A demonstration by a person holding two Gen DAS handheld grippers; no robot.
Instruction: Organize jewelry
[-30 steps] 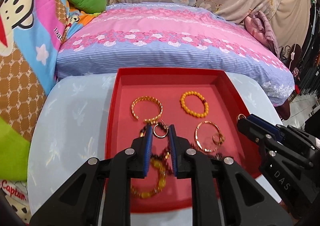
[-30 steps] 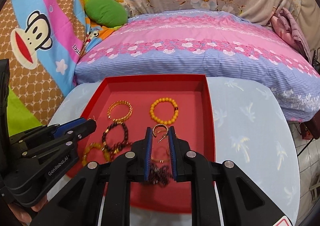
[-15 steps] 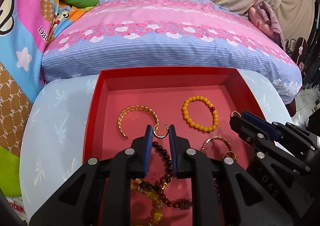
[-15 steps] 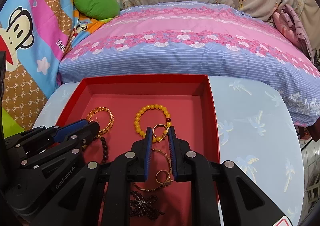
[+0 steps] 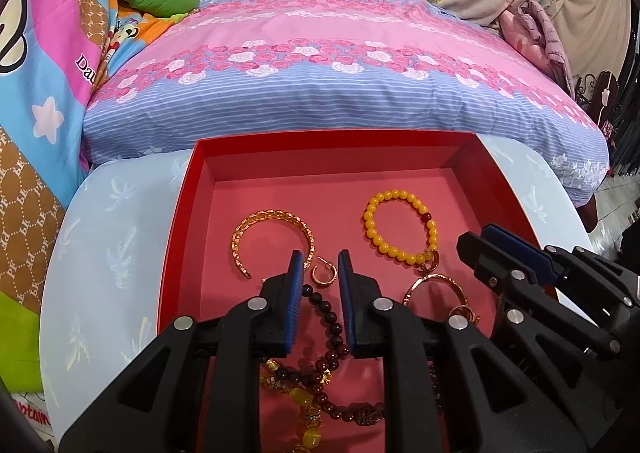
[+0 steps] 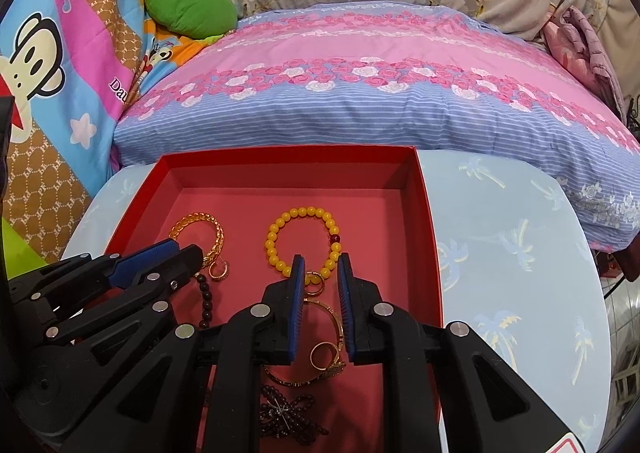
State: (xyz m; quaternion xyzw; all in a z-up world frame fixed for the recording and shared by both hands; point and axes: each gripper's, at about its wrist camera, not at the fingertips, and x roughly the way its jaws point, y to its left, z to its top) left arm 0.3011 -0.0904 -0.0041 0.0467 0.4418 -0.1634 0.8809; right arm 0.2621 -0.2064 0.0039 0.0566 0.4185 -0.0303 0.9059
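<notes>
Both tongs hang low over the red tray (image 5: 180,221) on the pale blue tabletop (image 5: 108,253), side by side. The left tongs (image 5: 319,259) are spread, gripping nothing; a small gold hoop earring (image 5: 323,276) lies on the tray floor in the gap between their blue pads, just beside the open gold bangle (image 5: 272,241). The right tongs (image 6: 321,261) are spread too, with a second small gold hoop (image 6: 314,281) lying below the gap, seemingly touching the yellow bead bracelet (image 6: 302,241), though the pads hide part of it. A dark bead string (image 5: 328,317) runs under the left tongs, and a thin gold bangle (image 6: 332,337) lies beneath the right pair.
</notes>
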